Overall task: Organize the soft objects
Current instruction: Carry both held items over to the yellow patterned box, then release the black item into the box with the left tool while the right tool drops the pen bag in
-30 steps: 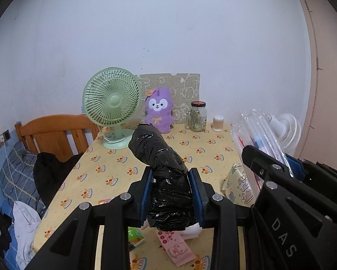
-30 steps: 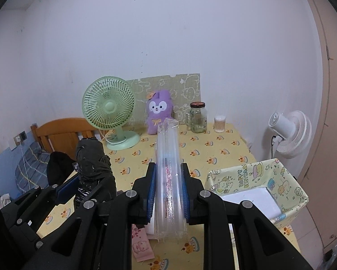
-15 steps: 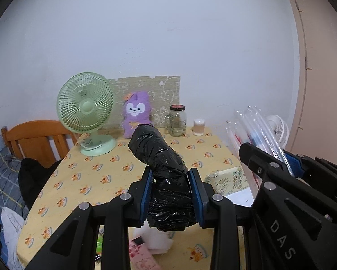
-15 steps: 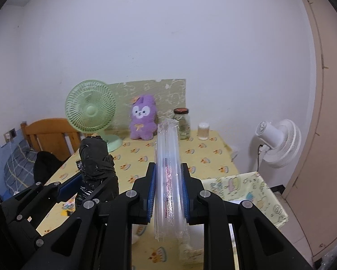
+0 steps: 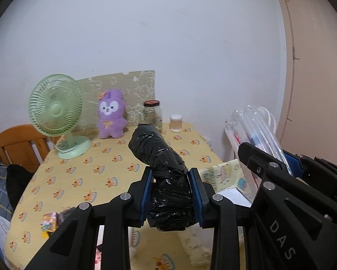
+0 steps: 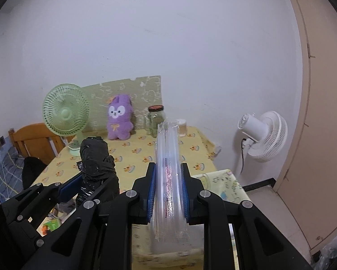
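Green fan (image 5: 55, 108) far left on the yellow surface (image 5: 82, 175), purple plush (image 5: 111, 114) beside it, left gripper (image 5: 171, 193) fingers clenched on black plastic bundle (image 5: 161, 171) aloft, right gripper (image 6: 167, 193) fingers grasping clear plastic pack (image 6: 168, 173), patterned box (image 6: 224, 182) below.

Table (image 5: 82, 180): green fan (image 5: 55, 110), purple plush (image 5: 111, 114), jar (image 5: 153, 115).

green desk fan (image 5: 55, 110) at the far left of the yellow tablecloth (image 5: 82, 175), red-lidded glass jar (image 5: 153, 115) and small cup (image 5: 176, 123) near the wall, white fan (image 6: 264, 132) standing off to the right, wooden chair (image 5: 17, 141) left.
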`<move>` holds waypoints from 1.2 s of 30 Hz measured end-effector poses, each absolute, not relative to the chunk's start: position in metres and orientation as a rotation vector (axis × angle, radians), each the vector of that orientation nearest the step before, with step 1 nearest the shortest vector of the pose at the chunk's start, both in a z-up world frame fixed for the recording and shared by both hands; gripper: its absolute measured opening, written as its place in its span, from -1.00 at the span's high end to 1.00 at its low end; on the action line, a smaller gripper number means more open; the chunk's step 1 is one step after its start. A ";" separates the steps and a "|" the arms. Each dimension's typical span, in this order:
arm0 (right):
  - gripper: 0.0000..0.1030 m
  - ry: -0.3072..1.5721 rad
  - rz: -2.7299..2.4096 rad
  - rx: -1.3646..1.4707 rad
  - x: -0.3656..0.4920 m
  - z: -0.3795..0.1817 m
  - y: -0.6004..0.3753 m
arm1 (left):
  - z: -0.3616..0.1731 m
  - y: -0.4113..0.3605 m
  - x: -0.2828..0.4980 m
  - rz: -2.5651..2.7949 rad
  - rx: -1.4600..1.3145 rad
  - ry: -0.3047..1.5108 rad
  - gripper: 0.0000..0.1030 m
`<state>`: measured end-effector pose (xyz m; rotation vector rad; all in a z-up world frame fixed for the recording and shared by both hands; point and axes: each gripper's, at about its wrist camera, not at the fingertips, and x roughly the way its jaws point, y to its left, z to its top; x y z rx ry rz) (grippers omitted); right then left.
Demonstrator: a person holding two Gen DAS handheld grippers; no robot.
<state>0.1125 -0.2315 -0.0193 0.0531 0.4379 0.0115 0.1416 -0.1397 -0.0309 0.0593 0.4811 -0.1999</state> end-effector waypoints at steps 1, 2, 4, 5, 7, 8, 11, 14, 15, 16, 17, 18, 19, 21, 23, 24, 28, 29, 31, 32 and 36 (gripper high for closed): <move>0.55 0.442 0.008 0.053 0.114 -0.021 -0.236 | -0.032 -0.143 0.143 -0.206 0.059 0.485 0.37; 0.55 0.445 0.007 0.054 0.116 -0.022 -0.239 | -0.034 -0.147 0.145 -0.213 0.060 0.491 0.37; 0.55 0.457 0.002 0.055 0.119 -0.027 -0.248 | -0.039 -0.155 0.149 -0.226 0.060 0.501 0.37; 0.55 0.460 -0.002 0.055 0.120 -0.028 -0.250 | -0.041 -0.159 0.151 -0.233 0.060 0.507 0.37; 0.55 0.468 -0.010 0.057 0.122 -0.032 -0.258 | -0.045 -0.167 0.154 -0.249 0.061 0.518 0.37; 0.55 0.469 -0.011 0.059 0.123 -0.033 -0.261 | -0.048 -0.171 0.156 -0.260 0.064 0.524 0.37; 0.55 0.487 -0.014 0.070 0.126 -0.042 -0.271 | -0.058 -0.180 0.162 -0.274 0.069 0.550 0.37; 0.55 0.518 -0.030 0.070 0.133 -0.053 -0.279 | -0.070 -0.188 0.170 -0.295 0.074 0.588 0.37; 0.55 0.526 -0.035 0.070 0.134 -0.056 -0.281 | -0.073 -0.191 0.171 -0.298 0.077 0.596 0.37; 0.55 0.536 -0.040 0.071 0.136 -0.060 -0.283 | -0.077 -0.194 0.174 -0.305 0.080 0.609 0.37; 0.55 0.544 -0.041 0.074 0.138 -0.063 -0.286 | -0.080 -0.197 0.174 -0.311 0.081 0.617 0.37; 0.55 0.553 -0.043 0.078 0.140 -0.067 -0.288 | -0.084 -0.201 0.176 -0.320 0.083 0.632 0.36; 0.55 0.561 -0.045 0.080 0.141 -0.070 -0.290 | -0.088 -0.203 0.177 -0.325 0.086 0.643 0.35; 0.55 0.580 -0.051 0.082 0.145 -0.079 -0.294 | -0.097 -0.207 0.181 -0.346 0.100 0.675 0.34; 0.55 0.599 -0.055 0.080 0.148 -0.086 -0.296 | -0.104 -0.210 0.185 -0.354 0.117 0.702 0.31; 0.55 0.610 -0.058 0.080 0.150 -0.090 -0.296 | -0.106 -0.211 0.185 -0.351 0.121 0.711 0.30; 0.55 0.650 -0.056 0.098 0.157 -0.103 -0.296 | -0.115 -0.210 0.189 -0.338 0.147 0.725 0.29; 0.55 0.661 -0.043 0.119 0.160 -0.106 -0.297 | -0.115 -0.210 0.190 -0.341 0.154 0.725 0.29; 0.55 0.682 -0.034 0.144 0.163 -0.110 -0.298 | -0.116 -0.210 0.191 -0.340 0.168 0.723 0.29; 0.55 0.691 -0.033 0.155 0.164 -0.112 -0.298 | -0.117 -0.209 0.191 -0.339 0.175 0.724 0.29; 0.55 0.716 -0.021 0.181 0.164 -0.117 -0.292 | -0.118 -0.203 0.194 -0.359 0.202 0.734 0.29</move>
